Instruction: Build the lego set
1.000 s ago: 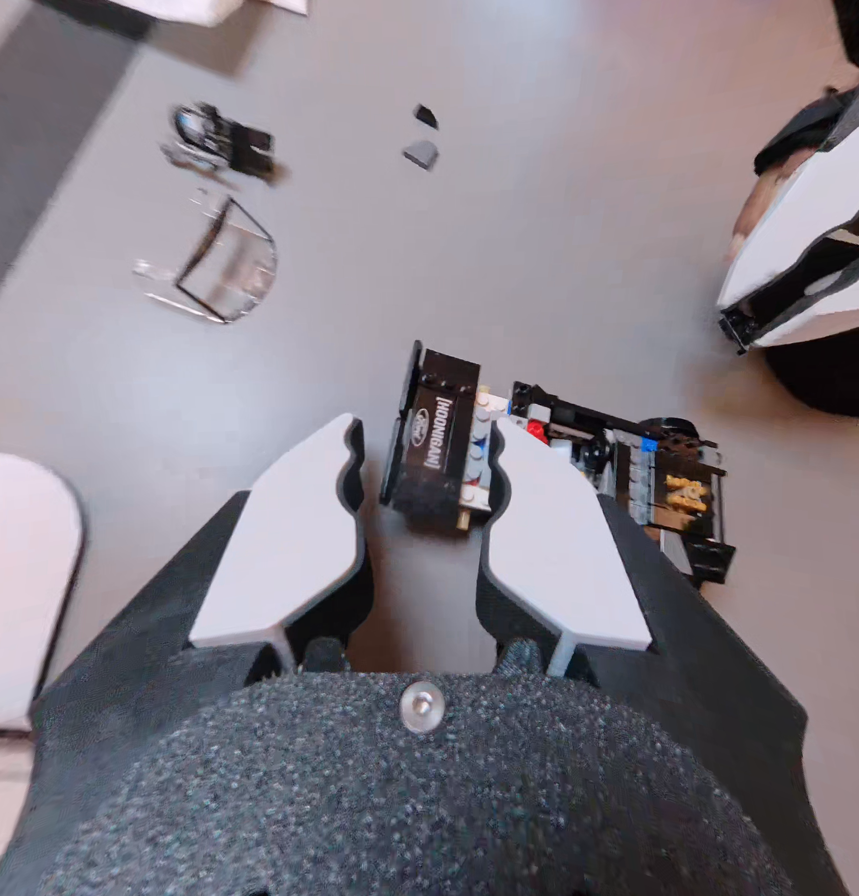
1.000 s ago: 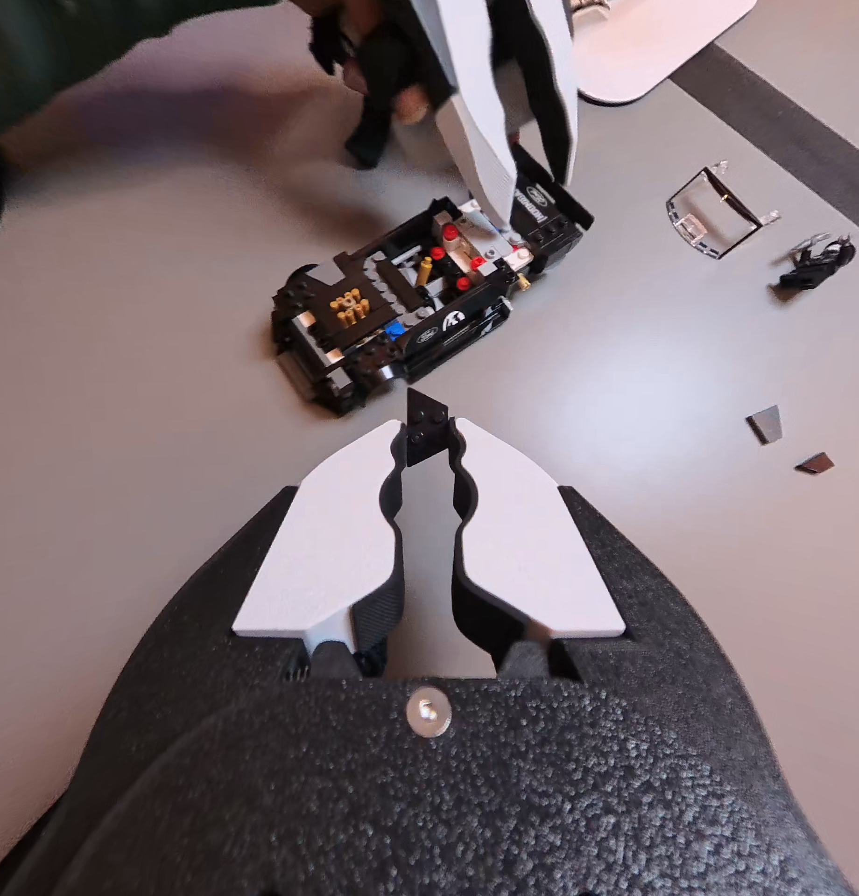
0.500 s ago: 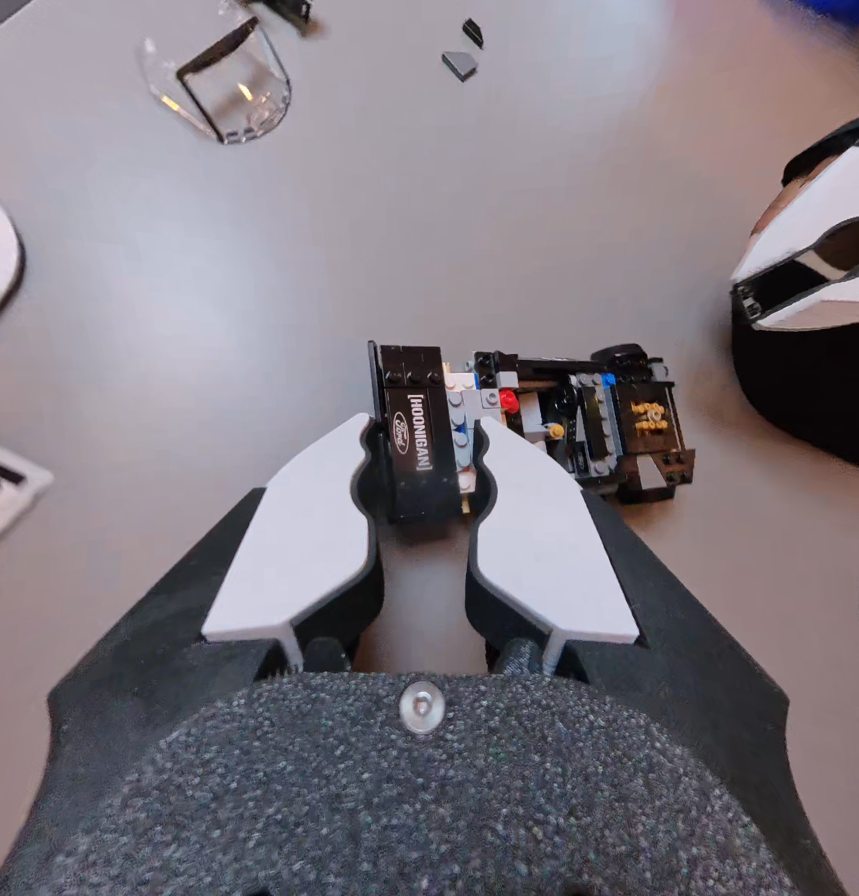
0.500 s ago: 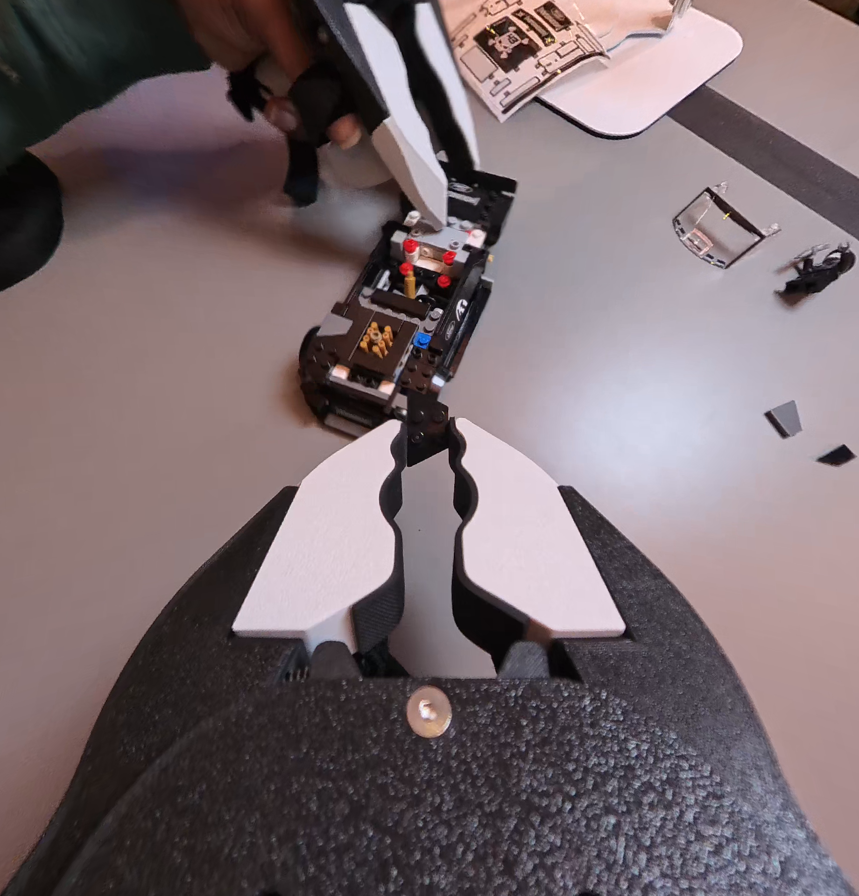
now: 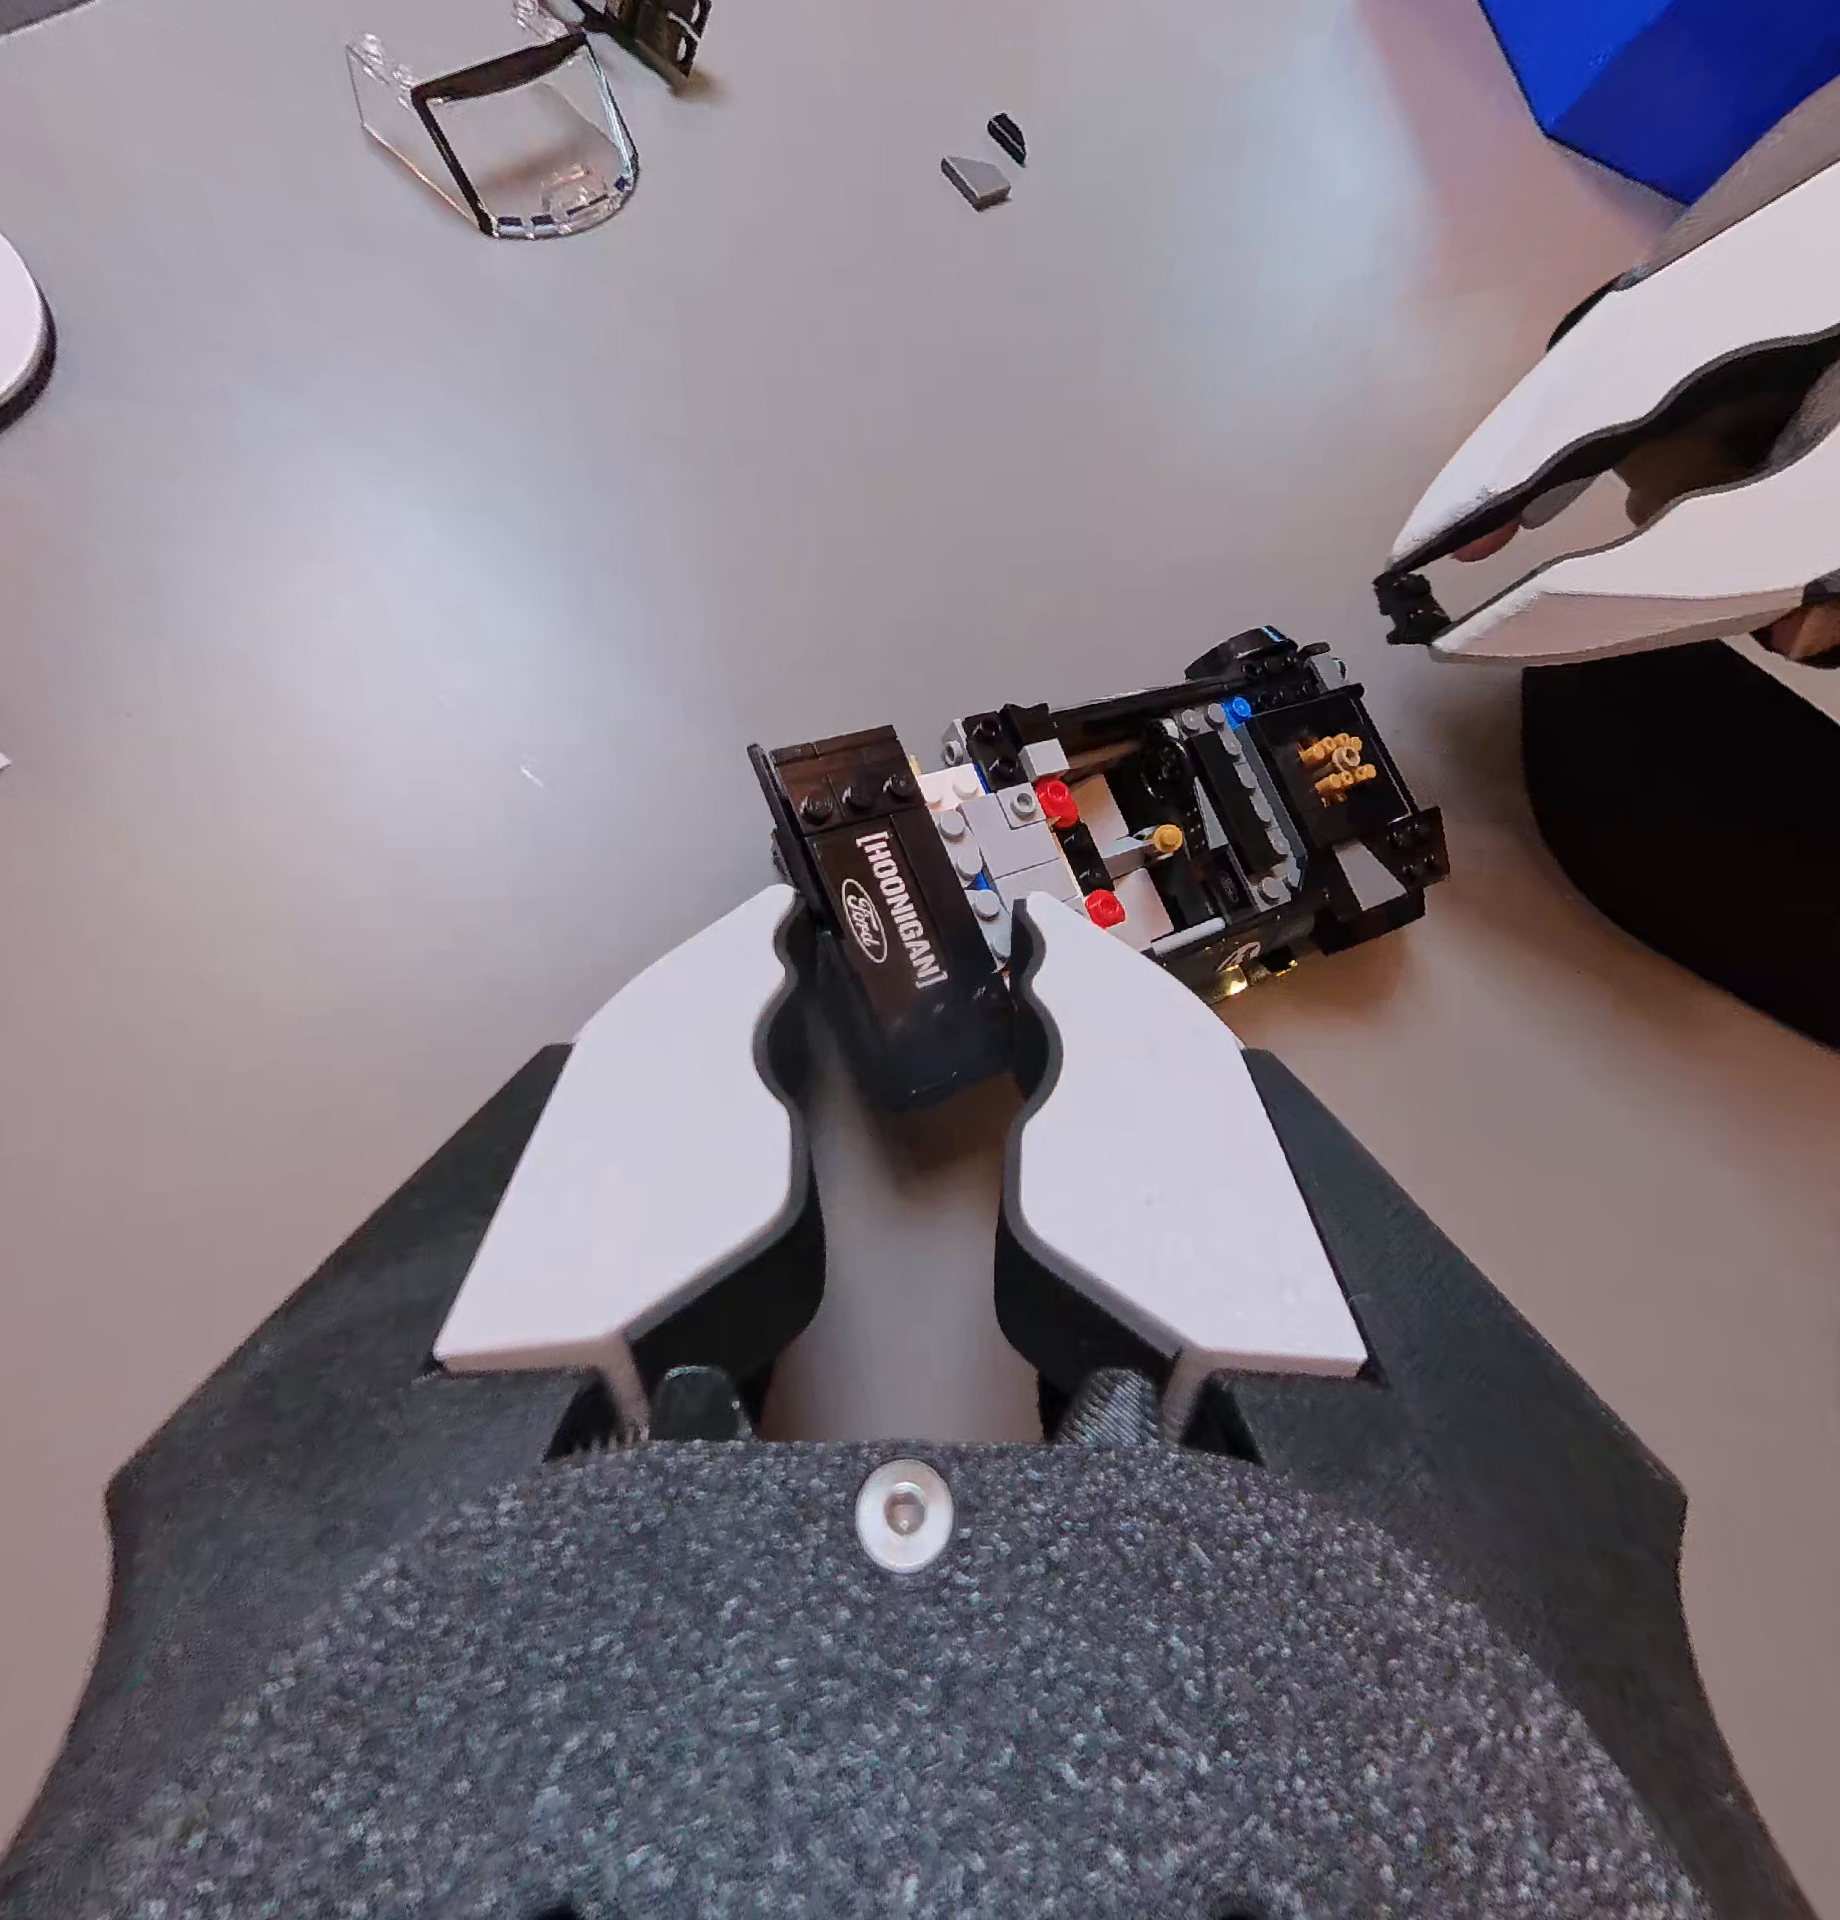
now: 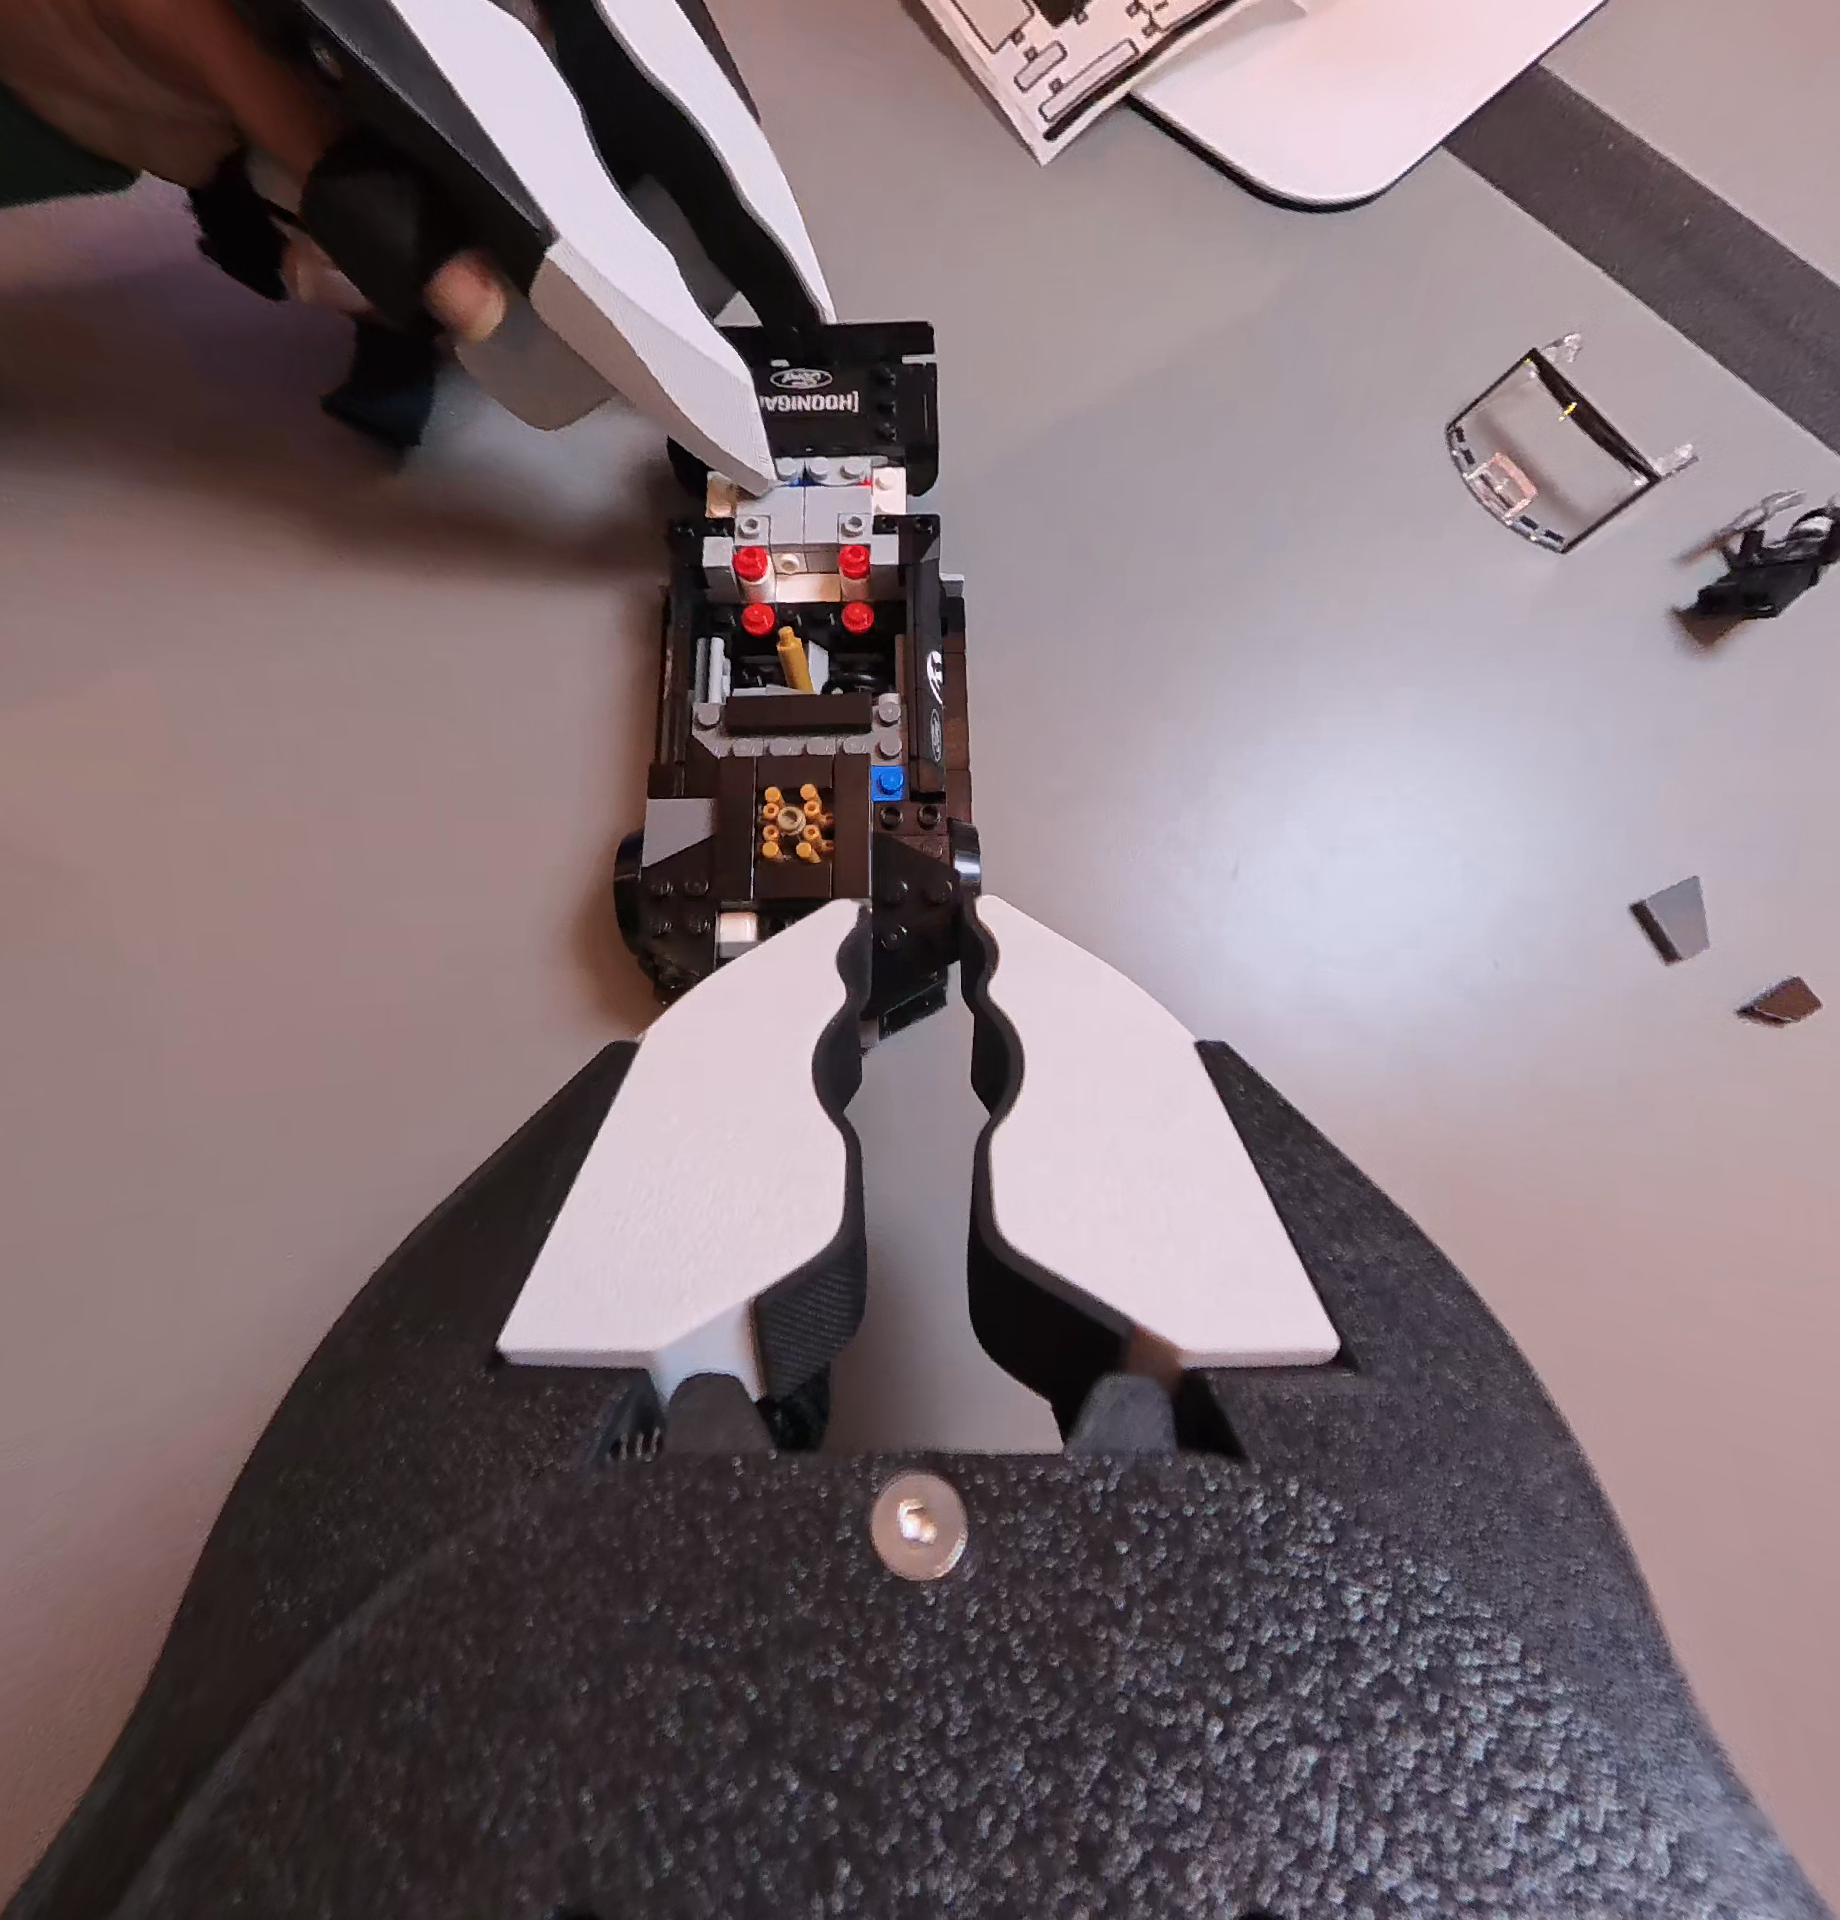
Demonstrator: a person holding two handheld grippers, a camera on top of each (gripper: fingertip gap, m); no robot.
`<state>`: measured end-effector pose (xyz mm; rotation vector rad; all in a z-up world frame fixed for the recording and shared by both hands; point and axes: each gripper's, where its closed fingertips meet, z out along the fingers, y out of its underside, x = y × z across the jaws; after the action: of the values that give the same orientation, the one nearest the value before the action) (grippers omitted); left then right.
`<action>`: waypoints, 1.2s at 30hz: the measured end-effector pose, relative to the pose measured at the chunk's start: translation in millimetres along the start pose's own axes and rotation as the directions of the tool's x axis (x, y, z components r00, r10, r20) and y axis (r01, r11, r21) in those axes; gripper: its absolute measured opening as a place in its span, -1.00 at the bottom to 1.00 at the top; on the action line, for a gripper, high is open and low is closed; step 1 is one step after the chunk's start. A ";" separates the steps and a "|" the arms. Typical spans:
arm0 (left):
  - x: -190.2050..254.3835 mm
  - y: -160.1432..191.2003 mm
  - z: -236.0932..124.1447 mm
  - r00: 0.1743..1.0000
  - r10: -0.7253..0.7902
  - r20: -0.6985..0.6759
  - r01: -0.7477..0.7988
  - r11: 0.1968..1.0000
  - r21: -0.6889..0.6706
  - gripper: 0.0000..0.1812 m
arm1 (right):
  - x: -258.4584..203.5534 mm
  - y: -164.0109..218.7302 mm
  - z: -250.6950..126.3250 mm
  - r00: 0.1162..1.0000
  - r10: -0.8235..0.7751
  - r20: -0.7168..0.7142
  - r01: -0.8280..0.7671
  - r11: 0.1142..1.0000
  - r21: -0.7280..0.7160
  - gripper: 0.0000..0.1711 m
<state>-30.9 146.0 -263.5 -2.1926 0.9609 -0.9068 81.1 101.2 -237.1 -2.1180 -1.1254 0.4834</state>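
Observation:
The part-built black lego car (image 5: pixel 1259 810) lies on the grey table. My left gripper (image 5: pixel 911 914) is shut on the car's black rear block, one finger on each side. In the right wrist view the car (image 6: pixel 791 727) points its front at me, and the left gripper's fingers (image 6: pixel 635 312) come in from the top left. My right gripper (image 6: pixel 916 914) is shut on a small black wedge plate (image 6: pixel 911 935) and holds it over the car's front right corner. In the left wrist view the right gripper (image 5: pixel 1409 613) hangs apart from the car, above its front.
A clear windscreen piece (image 6: pixel 1550 457), a small black assembly (image 6: pixel 1778 561), a grey wedge (image 6: pixel 1674 914) and a black wedge (image 6: pixel 1783 1003) lie loose to the right. A white tray (image 6: pixel 1363 104) with an instruction sheet stands at the back. A blue object (image 5: pixel 1674 83) is at the far corner. There is about 12 cm between the tips of the two grippers. Left tips and right tips are each some 25 cm from the small black assembly (image 6: pixel 1778 561).
My left gripper has closed on the car's rear and swung the car round to face the right gripper. My right gripper has moved forward with the black wedge plate to the car's front.

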 end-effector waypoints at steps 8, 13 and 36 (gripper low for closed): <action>4.0 4.0 -4.0 1.000 0.015 -0.027 -0.014 1.000 0.015 -0.59 | 6.2 -5.6 15.7 1.000 -0.009 -0.003 0.009 0.997 -0.078 -0.81; 4.3 0.9 -6.9 0.999 0.017 -0.044 -0.016 0.999 0.035 -0.59 | 7.0 -5.7 21.0 1.000 0.005 0.016 -0.003 0.994 -0.112 -0.81; 4.6 -3.8 -12.1 0.999 0.042 -0.023 -0.041 0.997 0.066 -0.59 | -1.3 1.7 19.2 0.967 0.121 0.223 -0.093 0.987 -0.131 -0.77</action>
<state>-36.2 141.8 -251.8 -2.1036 0.9706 -0.9344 69.9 107.0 -251.8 -2.2801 -1.1966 0.7458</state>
